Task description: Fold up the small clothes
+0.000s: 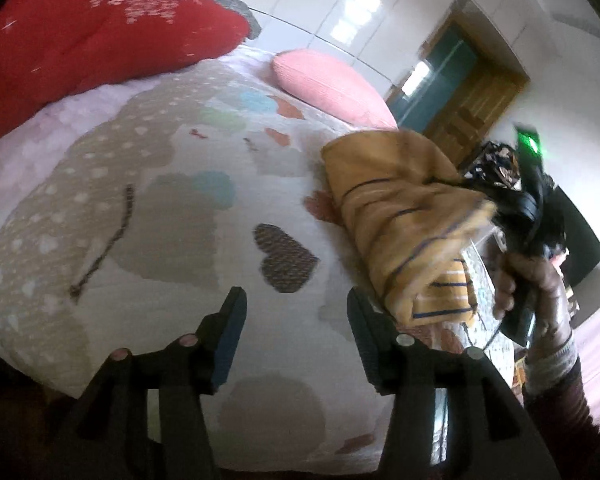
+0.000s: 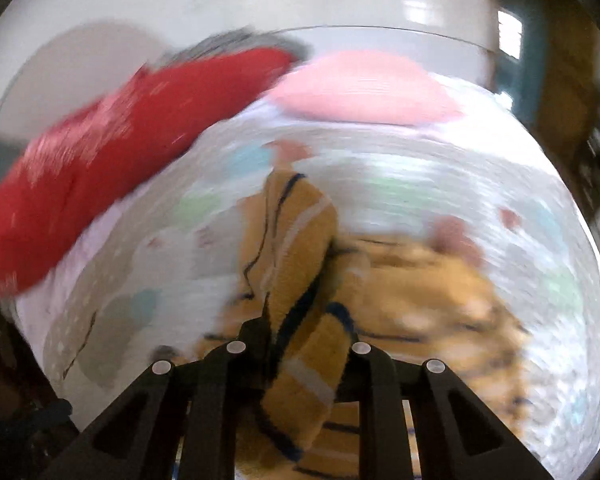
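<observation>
L claw (image 1: 296, 320): jaws apart at a middling gap, nothing between them, only the bedspread (image 1: 172, 208) under & ahead. Its fingertips hang above the heart-print cover, not touching cloth.

R claw (image 2: 300, 336): jaws drawn narrow, pinched on a fold of the mustard striped garment (image 2: 296, 248). The cloth rises up & away from between the jaws as a bunched column w/ navy + white stripes; the rest of it lies spread on the bed to the right of and beyond this claw, badly blurred. In the left wrist view the same garment (image 1: 404, 216) sits just to the right of the L claw, lifted off the bed at its far-right end, where the R claw and the person's hand (image 1: 540, 292) gripping its handle show; near end of the cloth drops close by the L claw's right finger, contact unclear.

Beyond the L claw, upper left: red cushion (image 1: 92, 32). Straight ahead, further back: pink pillow (image 1: 332, 84). Both on the bed, well apart from the garment. Right wrist view heavily smeared.
</observation>
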Tool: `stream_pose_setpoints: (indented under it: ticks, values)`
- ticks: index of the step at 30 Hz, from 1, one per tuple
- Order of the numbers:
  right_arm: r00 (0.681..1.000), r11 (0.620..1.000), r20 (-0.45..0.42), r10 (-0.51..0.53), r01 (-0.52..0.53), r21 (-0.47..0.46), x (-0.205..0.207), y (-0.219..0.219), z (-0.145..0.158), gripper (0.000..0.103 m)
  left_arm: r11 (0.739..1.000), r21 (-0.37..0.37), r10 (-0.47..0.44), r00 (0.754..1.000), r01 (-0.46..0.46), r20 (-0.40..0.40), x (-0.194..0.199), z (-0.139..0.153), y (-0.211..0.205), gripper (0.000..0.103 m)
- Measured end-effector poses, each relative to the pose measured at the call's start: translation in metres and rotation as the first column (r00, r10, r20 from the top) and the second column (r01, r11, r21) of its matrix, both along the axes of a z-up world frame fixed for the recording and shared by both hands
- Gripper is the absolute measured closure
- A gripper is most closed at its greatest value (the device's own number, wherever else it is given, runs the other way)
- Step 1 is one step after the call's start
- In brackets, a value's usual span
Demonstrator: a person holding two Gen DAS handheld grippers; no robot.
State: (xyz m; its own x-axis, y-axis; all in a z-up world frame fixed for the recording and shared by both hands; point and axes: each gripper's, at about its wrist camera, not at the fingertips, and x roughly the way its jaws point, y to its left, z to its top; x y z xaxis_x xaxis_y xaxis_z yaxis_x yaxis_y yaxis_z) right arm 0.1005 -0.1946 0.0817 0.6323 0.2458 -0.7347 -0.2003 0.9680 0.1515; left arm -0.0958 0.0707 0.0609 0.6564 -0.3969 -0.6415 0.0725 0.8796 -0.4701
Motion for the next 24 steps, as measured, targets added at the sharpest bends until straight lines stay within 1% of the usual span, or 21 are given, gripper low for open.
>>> stream_pose_setpoints:
  ticks: [2, 4, 5, 7, 9, 11, 13, 14, 16, 17, 18, 20, 21, 22, 23, 24]
  values:
    - [0.996, 0.995, -0.011, -0.091, 0.092, 0.049, -0.007, -0.057, -0.007, 0.084, 1.0, 0.007, -0.024, 1.0, 0.024, -0.01, 0.006, -0.001, -0.013, 0.052]
    - [0.983, 0.978, -0.056, -0.177, 0.183, 0.104, -0.015, -0.11, -0.026, 0.084, 0.999, 0.012, -0.053, 0.998, 0.053, -0.022, 0.012, -0.003, -0.03, 0.052]
    - [0.975, 0.967, -0.09, -0.204, 0.215, 0.136, -0.018, -0.13, -0.039, 0.084, 0.997, 0.017, -0.073, 0.997, 0.073, -0.032, 0.016, -0.004, -0.041, 0.052]
    - [0.966, 0.945, -0.148, -0.212, 0.242, 0.22, -0.022, -0.163, -0.066, 0.079, 0.994, 0.03, -0.107, 0.993, 0.108, -0.042, 0.02, -0.004, -0.058, 0.052]
    - [0.963, 0.921, -0.144, -0.227, 0.26, 0.289, -0.033, -0.185, -0.073, 0.052, 0.988, 0.058, -0.138, 0.989, 0.141, -0.043, 0.022, -0.002, -0.073, 0.052]
    - [0.954, 0.913, -0.097, -0.282, 0.298, 0.277, -0.047, -0.197, -0.063, 0.04, 0.981, 0.093, -0.168, 0.985, 0.171, -0.04, 0.028, 0.0, -0.086, 0.051]
    - [0.951, 0.909, -0.047, -0.307, 0.307, 0.28, -0.06, -0.202, -0.05, 0.04, 0.976, 0.107, -0.186, 0.982, 0.189, -0.036, 0.033, 0.001, -0.097, 0.047]
    - [0.952, 0.908, -0.017, -0.307, 0.298, 0.295, -0.067, -0.2, -0.042, 0.04, 0.975, 0.11, -0.191, 0.981, 0.193, -0.034, 0.034, 0.003, -0.102, 0.045]
    - [0.963, 0.911, 0.049, -0.264, 0.233, 0.34, -0.079, -0.192, -0.024, 0.04, 0.974, 0.108, -0.195, 0.98, 0.198, -0.033, 0.035, 0.006, -0.11, 0.045]
    - [0.97, 0.92, 0.087, -0.229, 0.186, 0.345, -0.082, -0.182, -0.014, 0.043, 0.974, 0.101, -0.199, 0.979, 0.202, -0.035, 0.036, 0.006, -0.114, 0.045]
    - [0.974, 0.928, 0.112, -0.198, 0.149, 0.343, -0.084, -0.171, -0.007, 0.051, 0.974, 0.097, -0.201, 0.979, 0.204, -0.036, 0.036, 0.005, -0.118, 0.045]
    - [0.983, 0.94, 0.153, -0.101, 0.044, 0.337, -0.084, -0.145, 0.004, 0.064, 0.974, 0.093, -0.204, 0.978, 0.207, -0.042, 0.037, 0.004, -0.122, 0.045]
    - [0.988, 0.939, 0.151, -0.032, -0.022, 0.342, -0.08, -0.128, 0.005, 0.067, 0.973, 0.091, -0.207, 0.977, 0.211, -0.049, 0.037, 0.002, -0.125, 0.045]
    - [0.99, 0.942, 0.14, -0.002, -0.045, 0.332, -0.078, -0.119, 0.003, 0.07, 0.973, 0.091, -0.209, 0.976, 0.214, -0.052, 0.038, 0.002, -0.127, 0.045]
    - [0.993, 0.954, 0.12, 0.007, -0.043, 0.298, -0.074, -0.109, -0.002, 0.075, 0.972, 0.092, -0.21, 0.976, 0.214, -0.053, 0.037, 0.003, -0.129, 0.045]
    - [0.996, 0.976, 0.083, -0.013, -0.005, 0.218, -0.066, -0.099, -0.013, 0.078, 0.973, 0.09, -0.209, 0.977, 0.213, -0.051, 0.038, 0.003, -0.129, 0.045]
